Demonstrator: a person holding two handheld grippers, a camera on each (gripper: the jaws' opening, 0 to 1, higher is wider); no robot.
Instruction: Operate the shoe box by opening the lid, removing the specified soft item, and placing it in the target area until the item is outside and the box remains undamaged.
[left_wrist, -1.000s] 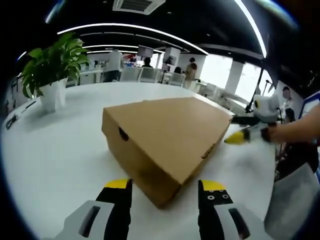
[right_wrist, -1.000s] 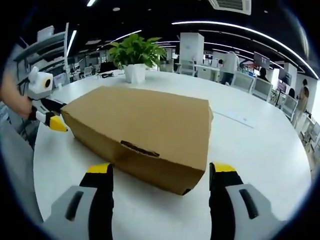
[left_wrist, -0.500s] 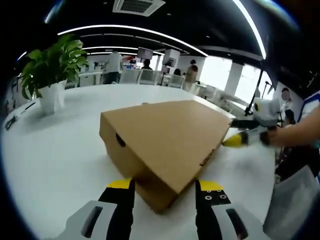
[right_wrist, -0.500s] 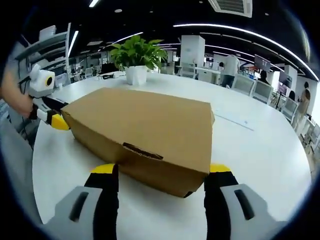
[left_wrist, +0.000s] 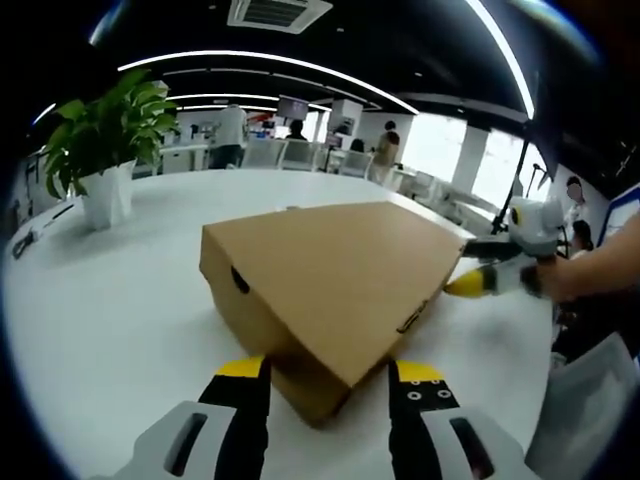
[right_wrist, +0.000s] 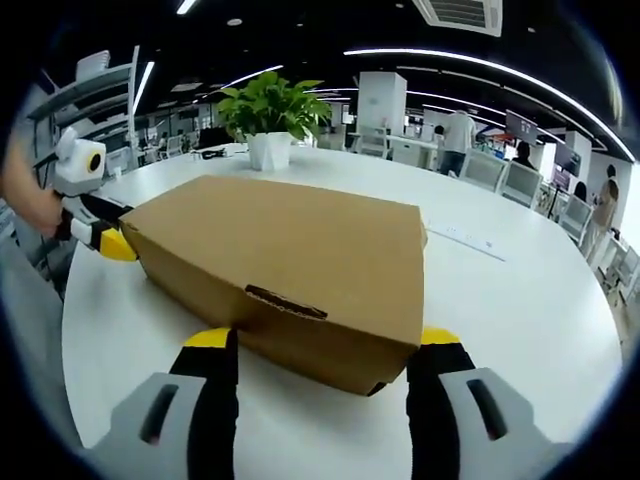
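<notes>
1. Since a second ago both my grippers have closed in on the shoe box (left_wrist: 330, 275): in each view its near corner now sits between my yellow-tipped fingers, where before it lay just ahead of them.
2. My left gripper (left_wrist: 328, 385) has its fingers (left_wrist: 242, 385) spread on either side of the box's near corner; whether they touch the cardboard I cannot tell.
3. My right gripper (right_wrist: 325, 360) is spread the same way, its fingers (right_wrist: 212, 350) flanking the box's near long side, just below a dark slot in that wall.
4. The box lies flat on the white counter (left_wrist: 110, 300) with its lid shut.
5. In the left gripper view my right gripper comes in from the right, its yellow tip just beside the box's far right corner.
6. In the right gripper view my left gripper shows at the far left, its yellow tip by the box's left end.
7. A potted plant (left_wrist: 105, 135) in a white pot stands well apart from the box, on the far side of the counter.
8. A thin flat strip (right_wrist: 465, 240) lies on the counter beyond the box, to the right.
9. Desks, chairs and standing people (left_wrist: 385, 145) fill the room far behind.
</notes>
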